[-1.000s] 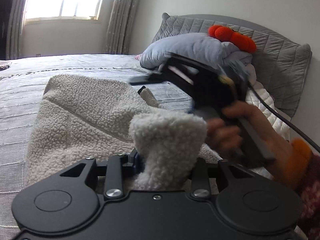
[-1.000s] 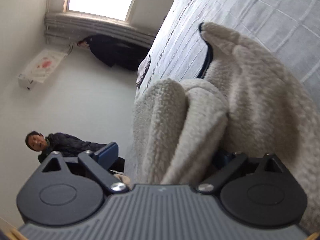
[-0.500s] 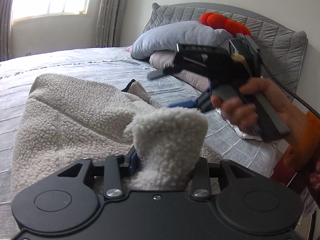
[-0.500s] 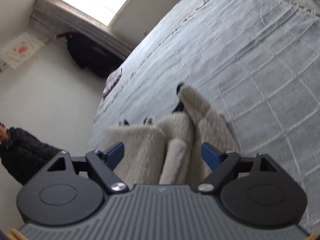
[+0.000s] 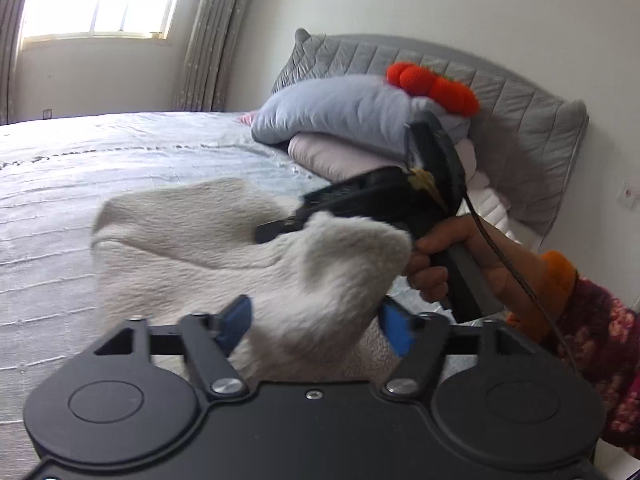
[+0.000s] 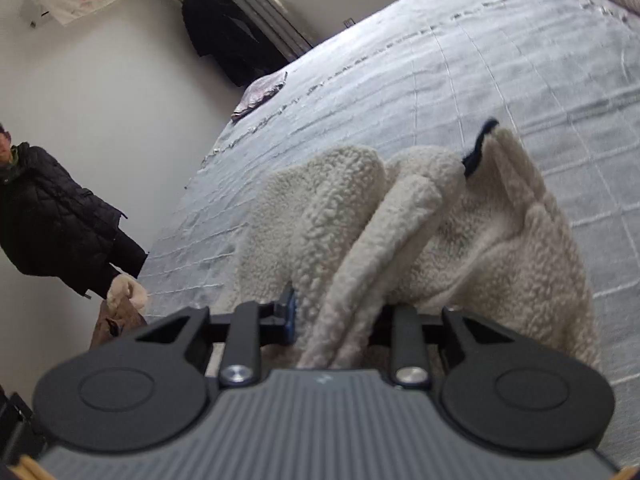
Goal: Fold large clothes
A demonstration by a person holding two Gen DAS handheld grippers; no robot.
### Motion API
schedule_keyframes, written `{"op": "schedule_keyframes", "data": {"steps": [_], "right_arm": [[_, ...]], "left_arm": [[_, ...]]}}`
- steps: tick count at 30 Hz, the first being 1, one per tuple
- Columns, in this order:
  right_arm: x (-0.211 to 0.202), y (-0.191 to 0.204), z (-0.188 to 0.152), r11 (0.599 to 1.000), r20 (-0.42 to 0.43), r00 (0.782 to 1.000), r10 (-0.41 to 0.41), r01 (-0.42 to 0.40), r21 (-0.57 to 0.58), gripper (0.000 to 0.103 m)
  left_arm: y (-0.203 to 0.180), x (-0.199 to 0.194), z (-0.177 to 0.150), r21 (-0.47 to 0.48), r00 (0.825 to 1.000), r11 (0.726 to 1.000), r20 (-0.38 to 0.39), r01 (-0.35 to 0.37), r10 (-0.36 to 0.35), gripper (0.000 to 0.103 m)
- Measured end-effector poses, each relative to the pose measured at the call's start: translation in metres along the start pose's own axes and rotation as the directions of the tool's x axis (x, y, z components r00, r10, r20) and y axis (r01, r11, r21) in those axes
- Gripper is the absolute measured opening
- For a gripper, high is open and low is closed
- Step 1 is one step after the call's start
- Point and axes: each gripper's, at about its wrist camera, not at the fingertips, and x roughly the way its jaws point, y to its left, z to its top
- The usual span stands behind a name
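A cream fleece garment (image 5: 192, 248) lies bunched on the grey bed; it also shows in the right wrist view (image 6: 460, 240), with a dark trim at one corner. My left gripper (image 5: 316, 324) is open, its blue pads apart on either side of a fold of fleece. My right gripper (image 6: 336, 320) is shut on a thick fold of the fleece. In the left wrist view the right gripper (image 5: 384, 196) hangs over the garment, held by a hand.
The grey quilted bedspread (image 6: 500, 60) stretches away on all sides. Pillows (image 5: 336, 116) and a red plush toy (image 5: 436, 88) are stacked at the headboard. A person in a black jacket (image 6: 52, 216) stands by the bed's edge. Dark clothes (image 6: 224, 40) hang by the window.
My left gripper has opened and let go of the fleece fold. My right gripper, open half a second ago, has closed on a fold of the fleece.
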Motion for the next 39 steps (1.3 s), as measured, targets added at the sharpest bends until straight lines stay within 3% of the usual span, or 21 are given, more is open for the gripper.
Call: {"op": "schedule_keyframes", "data": {"steps": [3,6,11,14,15,18,24,27,30,32,34,35,37,39], "right_arm": [[-0.031,0.006,0.012,0.998,0.049,0.999,-0.009,0.012,-0.059,0.026],[-0.054,-0.001,0.019,0.996,0.082,0.996,-0.030,0.037,-0.080,0.026],[-0.053,-0.038,0.013,0.994,0.067,0.992,-0.109,0.109,0.000,0.026],[-0.044,-0.066,0.001,0.989,0.048,0.989,-0.140,0.138,0.048,0.032],[-0.040,-0.077,-0.004,0.987,0.040,0.987,-0.155,0.152,0.059,0.035],[-0.046,-0.091,-0.013,0.963,0.034,0.963,-0.266,0.263,0.064,0.072],[-0.081,-0.055,-0.001,0.924,0.172,0.908,-0.381,0.381,0.035,0.073],[-0.070,-0.020,0.003,0.934,0.215,0.912,-0.349,0.358,-0.003,0.072],[-0.041,-0.002,-0.002,0.941,0.243,0.918,-0.315,0.336,-0.050,0.071],[-0.015,-0.004,-0.010,0.903,0.271,0.884,-0.382,0.419,-0.093,0.072],[0.011,-0.019,-0.023,0.824,0.264,0.827,-0.496,0.544,-0.155,0.075],[0.018,-0.029,-0.029,0.808,0.260,0.814,-0.519,0.566,-0.162,0.078],[0.015,-0.054,-0.042,0.839,0.293,0.824,-0.484,0.532,-0.111,0.079],[0.001,-0.068,-0.046,0.885,0.303,0.848,-0.435,0.465,-0.032,0.080]], "left_arm": [[0.015,-0.019,0.008,-0.019,0.999,1.000,0.035,-0.024,0.024,0.076],[0.036,-0.014,0.014,-0.071,0.999,0.997,0.042,-0.030,0.033,0.076],[0.063,0.051,0.012,-0.178,0.998,0.983,-0.056,-0.048,0.038,0.076],[0.066,0.077,0.003,-0.222,0.995,0.975,-0.098,-0.008,-0.014,0.076],[0.063,0.080,0.000,-0.217,0.995,0.976,-0.095,-0.008,-0.013,0.076],[0.044,0.086,-0.005,-0.128,0.995,0.991,-0.094,-0.032,0.020,0.076],[0.012,0.096,-0.017,0.010,0.991,0.993,-0.058,-0.119,0.119,0.076],[-0.002,0.102,-0.019,0.072,0.986,0.985,-0.042,-0.157,0.160,0.076],[0.001,0.100,-0.019,0.072,0.985,0.984,-0.045,-0.161,0.164,0.076],[0.011,0.094,-0.016,0.035,0.988,0.990,-0.055,-0.140,0.142,0.077],[0.024,0.090,-0.010,-0.002,0.992,0.995,-0.070,-0.104,0.104,0.078],[0.029,0.088,-0.007,-0.011,0.991,0.994,-0.080,-0.110,0.109,0.083],[0.041,0.085,-0.001,-0.044,0.988,0.991,-0.087,-0.130,0.126,0.089],[0.054,0.085,0.004,-0.086,0.986,0.985,-0.090,-0.150,0.142,0.088]]}}
